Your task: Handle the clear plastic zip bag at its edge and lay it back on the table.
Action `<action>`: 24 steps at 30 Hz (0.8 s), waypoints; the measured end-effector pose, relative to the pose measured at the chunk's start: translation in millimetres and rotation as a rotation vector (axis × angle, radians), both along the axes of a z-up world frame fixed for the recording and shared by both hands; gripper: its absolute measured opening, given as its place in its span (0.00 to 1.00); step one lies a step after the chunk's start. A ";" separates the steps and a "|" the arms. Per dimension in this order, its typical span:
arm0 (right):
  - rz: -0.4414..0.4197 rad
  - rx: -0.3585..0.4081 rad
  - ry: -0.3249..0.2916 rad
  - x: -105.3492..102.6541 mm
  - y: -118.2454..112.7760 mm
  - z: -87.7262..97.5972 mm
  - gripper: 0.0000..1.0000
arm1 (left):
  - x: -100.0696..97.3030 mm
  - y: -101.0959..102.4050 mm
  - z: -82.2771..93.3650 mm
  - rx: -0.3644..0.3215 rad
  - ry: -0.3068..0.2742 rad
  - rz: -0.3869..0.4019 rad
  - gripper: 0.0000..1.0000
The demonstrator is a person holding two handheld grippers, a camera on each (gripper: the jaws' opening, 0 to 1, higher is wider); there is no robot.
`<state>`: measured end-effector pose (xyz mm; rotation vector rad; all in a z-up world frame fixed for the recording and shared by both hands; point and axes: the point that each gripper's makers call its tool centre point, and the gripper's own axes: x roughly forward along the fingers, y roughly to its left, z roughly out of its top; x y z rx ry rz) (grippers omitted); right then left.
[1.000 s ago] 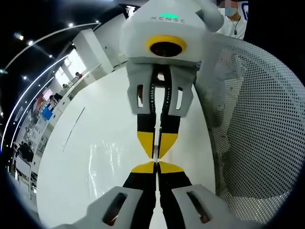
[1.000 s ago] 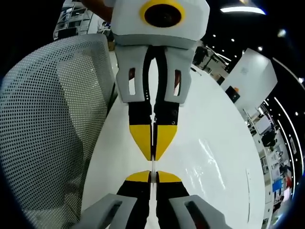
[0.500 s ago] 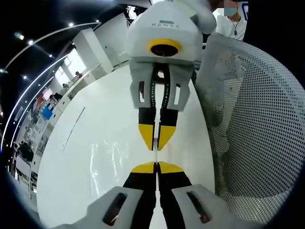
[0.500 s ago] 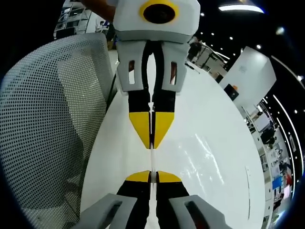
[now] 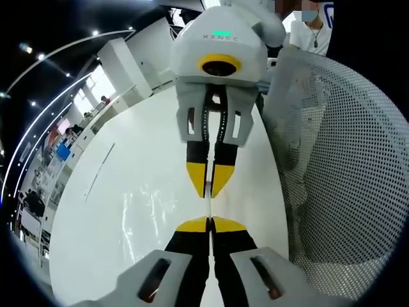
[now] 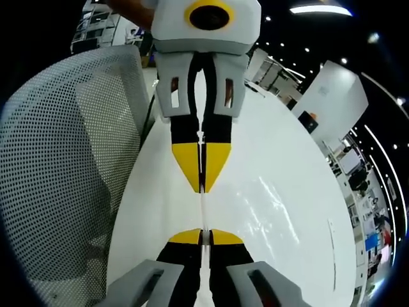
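The clear plastic zip bag is stretched between my two grippers above the white table, its edge seen as a thin pale line. My left gripper is shut on one end. The right gripper comes down from the top of the left gripper view, tip to tip with mine, shut on the other end. In the right gripper view the bag edge runs from my right gripper up to the left gripper. Glossy glints of the bag's sheet show beside the jaws.
A white mesh chair back stands close along the table's side, also seen as the mesh chair. A person stands behind it. A white cabinet and desks lie beyond the table's far end.
The two grippers have drawn slightly apart, so a longer strip of the bag's edge shows between their tips. Both stay shut on it.
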<state>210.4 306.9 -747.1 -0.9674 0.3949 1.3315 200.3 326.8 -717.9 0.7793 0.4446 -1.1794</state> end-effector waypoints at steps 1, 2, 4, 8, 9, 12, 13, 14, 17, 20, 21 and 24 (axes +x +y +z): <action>0.000 0.000 0.000 0.1 -0.2 0.0 0.00 | 0.1 0.0 -0.1 0.000 0.000 0.000 0.00; -0.002 -0.001 -0.001 0.6 -0.9 -0.2 0.00 | 0.5 0.1 -0.2 0.000 -0.001 0.000 0.00; -0.006 0.000 0.000 1.6 -1.9 -0.5 0.00 | 0.9 0.0 -0.1 -0.001 0.000 0.001 0.00; -0.013 -0.001 0.000 2.6 -4.2 -0.2 0.00 | 2.0 0.7 -0.5 -0.003 0.002 0.002 0.00; -0.015 -0.001 0.000 3.5 -5.0 -0.6 0.00 | 2.4 0.7 -0.5 -0.003 0.002 0.003 0.00; -0.018 -0.003 0.000 3.9 -7.4 -1.5 0.00 | 2.6 0.7 -0.8 -0.005 0.005 0.003 0.00; -0.021 -0.003 0.001 4.1 -8.6 -1.9 0.00 | 2.7 0.4 -0.7 -0.006 0.006 0.003 0.00; -0.022 -0.004 0.001 5.3 -9.4 -2.6 0.00 | 2.7 0.3 -0.8 -0.006 0.007 0.003 0.00; -0.027 -0.006 0.001 5.9 -12.0 -2.4 0.00 | 3.2 -0.2 -0.5 -0.006 0.010 0.003 0.00; -0.032 -0.004 0.002 7.0 -14.6 -1.9 0.00 | 3.6 -0.7 -0.3 -0.010 0.013 0.003 0.00; -0.036 -0.005 0.001 6.7 -16.3 -1.2 0.00 | 3.6 -0.9 -0.3 -0.010 0.013 0.002 0.00; -0.042 -0.007 0.001 6.3 -18.7 -0.5 0.00 | 3.7 -1.3 -0.3 -0.011 0.017 0.001 0.00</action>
